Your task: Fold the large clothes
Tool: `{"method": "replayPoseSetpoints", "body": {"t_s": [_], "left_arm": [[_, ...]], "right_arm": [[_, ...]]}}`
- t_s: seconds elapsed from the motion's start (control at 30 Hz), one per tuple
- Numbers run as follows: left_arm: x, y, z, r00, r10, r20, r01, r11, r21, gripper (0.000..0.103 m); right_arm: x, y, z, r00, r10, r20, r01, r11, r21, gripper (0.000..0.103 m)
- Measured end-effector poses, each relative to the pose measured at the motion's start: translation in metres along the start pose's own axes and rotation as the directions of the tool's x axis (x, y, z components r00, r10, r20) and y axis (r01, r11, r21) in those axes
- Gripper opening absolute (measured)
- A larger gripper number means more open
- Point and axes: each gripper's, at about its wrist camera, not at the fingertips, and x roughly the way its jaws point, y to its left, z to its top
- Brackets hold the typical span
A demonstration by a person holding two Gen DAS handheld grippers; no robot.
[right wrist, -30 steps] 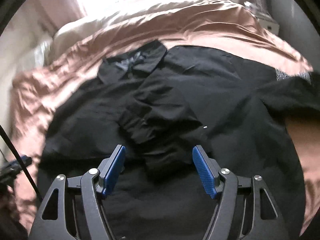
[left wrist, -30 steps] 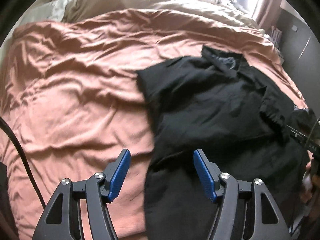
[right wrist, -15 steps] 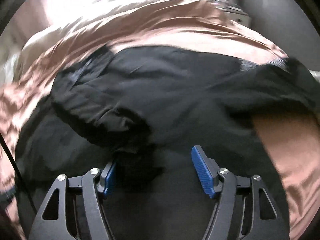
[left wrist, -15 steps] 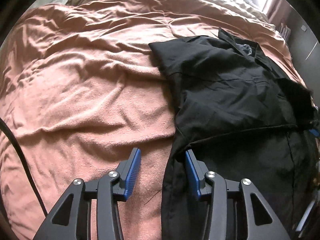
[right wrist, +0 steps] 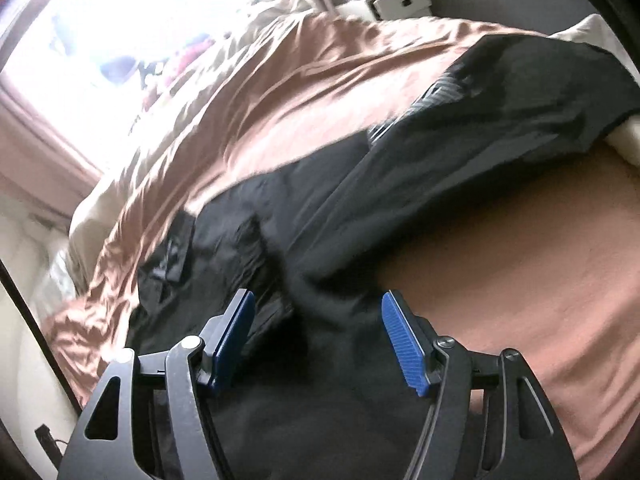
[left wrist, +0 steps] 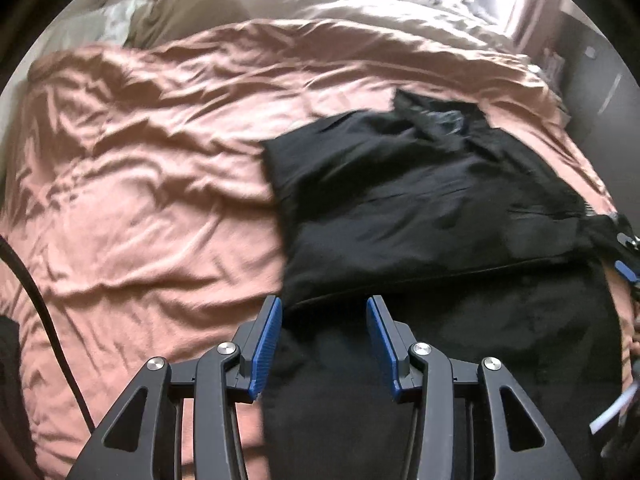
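Sprawling black shirt (left wrist: 420, 200), sleeve folded in, on pink blanket (left wrist: 140, 180)

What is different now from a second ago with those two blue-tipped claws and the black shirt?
The left gripper narrowed its jaws over the black shirt edge, without pinching it. The right gripper swung sideways and rolled, so its view tilts; its jaws are open and empty. The shirt lies as before on the pink bedspread.
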Motion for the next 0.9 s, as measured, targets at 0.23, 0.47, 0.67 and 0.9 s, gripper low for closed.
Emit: {"method": "replayPoseSetpoints", "body": {"t_s": [0.23,0.47,0.67,0.9], "left_arm": [[-0.012,-0.045,0.010,0.999,-0.042,0.026,0.040,0.998,0.047,0.046],[-0.002,-0.081,0.022,0.997,-0.069,0.035,0.067,0.996,0.060,0.046],[0.009,-0.106,0.034,0.996,-0.072,0.047,0.067,0.993,0.096,0.046],[0.021,-0.115,0.039,0.998,-0.059,0.023,0.056,0.990,0.131,0.047]], "right_arm": [[-0.018,-0.060,0.011,0.998,0.021,0.054,-0.026,0.995,0.101,0.065],[-0.037,-0.107,0.011,0.990,-0.026,0.141,-0.006,0.974,0.227,0.049],[-0.034,-0.128,0.008,0.978,-0.083,0.194,0.018,0.949,0.315,0.048],[-0.023,-0.139,0.010,0.968,-0.064,0.244,-0.006,0.961,0.275,0.023]]}}
